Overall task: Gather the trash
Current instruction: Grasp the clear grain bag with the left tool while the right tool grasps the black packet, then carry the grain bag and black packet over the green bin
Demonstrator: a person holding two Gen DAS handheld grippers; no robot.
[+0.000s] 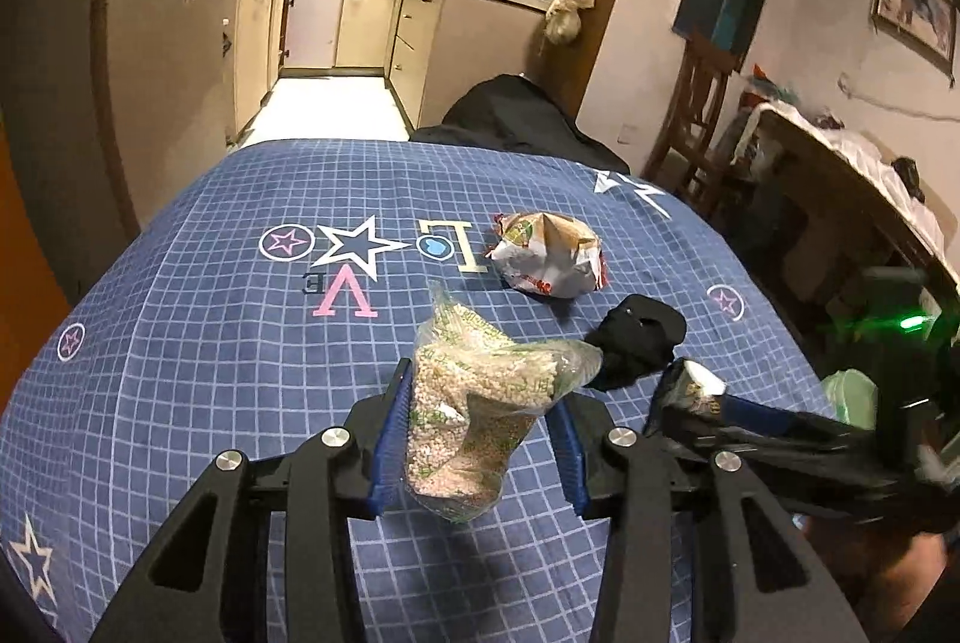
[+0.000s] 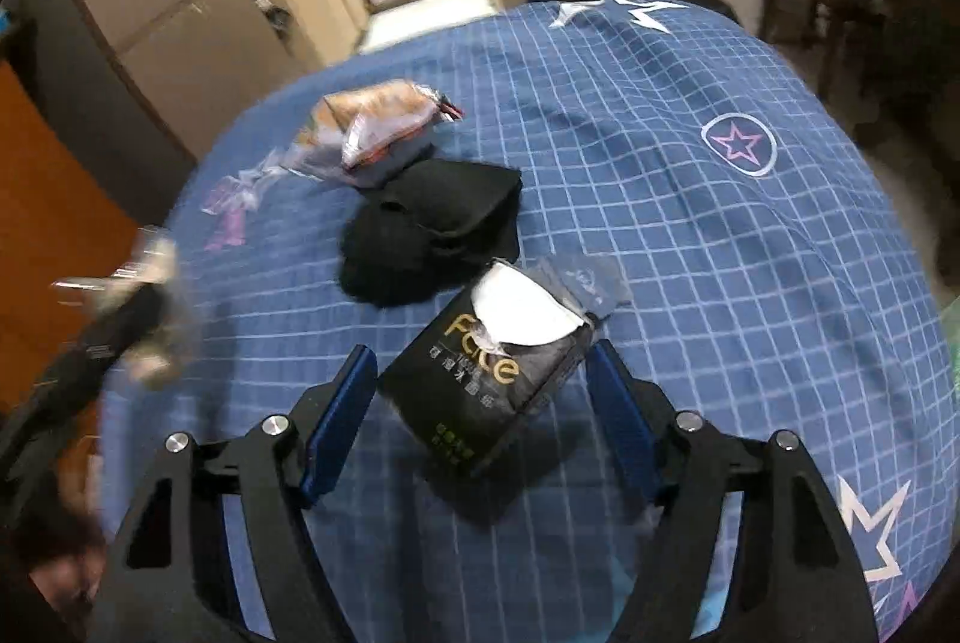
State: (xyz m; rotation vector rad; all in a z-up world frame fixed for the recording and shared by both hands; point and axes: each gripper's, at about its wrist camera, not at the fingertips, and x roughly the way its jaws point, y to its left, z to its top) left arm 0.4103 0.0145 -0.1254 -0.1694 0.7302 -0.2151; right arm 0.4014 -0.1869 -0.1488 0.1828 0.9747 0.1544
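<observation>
My left gripper is shut on a clear plastic bag of small grains and holds it above the blue checked cloth. My right gripper is shut on a black "Face" tissue pack with white tissue showing at its top; that gripper also shows at the right of the left wrist view. A crumpled snack wrapper lies on the cloth beyond; it also shows in the right wrist view. A black cloth item lies between the wrapper and the grippers.
The cloth covers a table whose far edge faces a kitchen doorway. A dark bag or jacket sits at the far edge. A wooden chair and a cluttered side table stand to the right.
</observation>
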